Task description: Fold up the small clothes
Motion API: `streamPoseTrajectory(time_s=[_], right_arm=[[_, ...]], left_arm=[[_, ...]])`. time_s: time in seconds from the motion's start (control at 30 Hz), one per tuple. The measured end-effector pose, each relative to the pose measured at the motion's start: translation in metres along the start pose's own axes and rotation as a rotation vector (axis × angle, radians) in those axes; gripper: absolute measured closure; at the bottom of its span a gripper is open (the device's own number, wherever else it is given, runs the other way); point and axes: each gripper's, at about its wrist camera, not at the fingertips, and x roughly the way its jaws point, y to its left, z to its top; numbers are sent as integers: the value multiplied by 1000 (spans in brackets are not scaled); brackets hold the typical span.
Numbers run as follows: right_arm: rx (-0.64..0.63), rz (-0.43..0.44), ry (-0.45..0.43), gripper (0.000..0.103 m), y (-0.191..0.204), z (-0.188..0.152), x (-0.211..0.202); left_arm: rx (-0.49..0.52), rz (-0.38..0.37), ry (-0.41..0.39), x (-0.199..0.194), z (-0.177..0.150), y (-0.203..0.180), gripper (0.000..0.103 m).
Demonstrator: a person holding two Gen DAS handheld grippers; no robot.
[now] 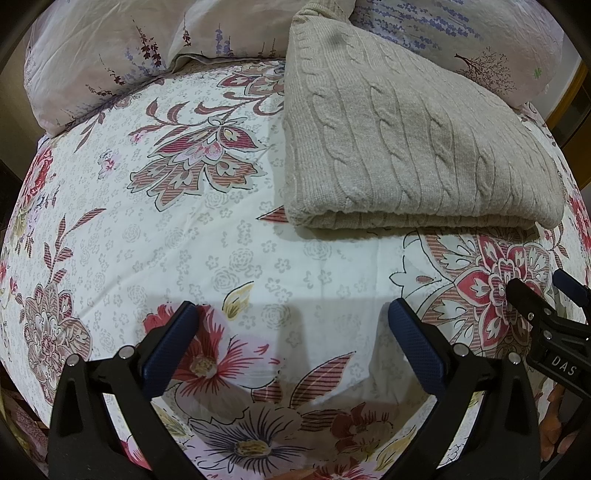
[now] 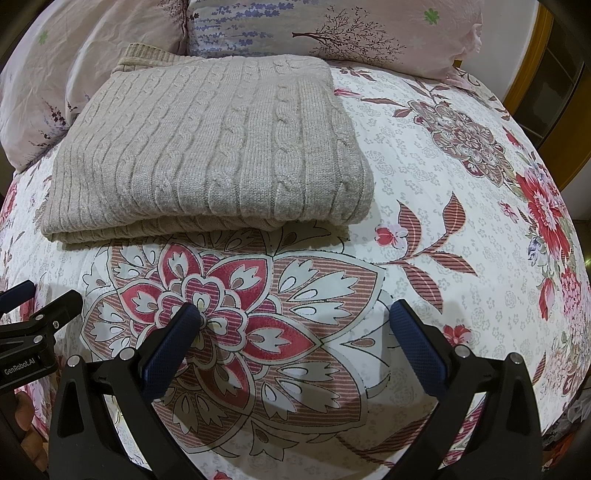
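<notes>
A beige cable-knit sweater (image 1: 413, 136) lies folded into a thick rectangle on the flowered bedsheet (image 1: 207, 236); it also shows in the right wrist view (image 2: 210, 155). Its folded edge faces me. My left gripper (image 1: 293, 314) is open and empty, held over the sheet a short way in front of the sweater's near edge. My right gripper (image 2: 295, 314) is open and empty too, in front of the sweater's near right corner. The right gripper shows at the right edge of the left wrist view (image 1: 546, 295), and the left gripper shows at the left edge of the right wrist view (image 2: 40, 295).
Pillows in pale printed covers (image 1: 96, 55) (image 2: 332, 33) lie behind the sweater at the head of the bed. A yellow wooden frame (image 2: 532, 74) stands past the bed's right side. The sheet spreads to the left (image 1: 110, 221) and right (image 2: 461, 184) of the sweater.
</notes>
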Motion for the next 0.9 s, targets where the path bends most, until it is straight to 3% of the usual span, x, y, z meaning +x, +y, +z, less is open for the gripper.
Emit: streamPoseTrajectory(time_s=[0.9], right_arm=[[0, 0, 0, 1, 0, 0, 0]], left_arm=[[-1, 0, 0, 0, 2, 0, 2]])
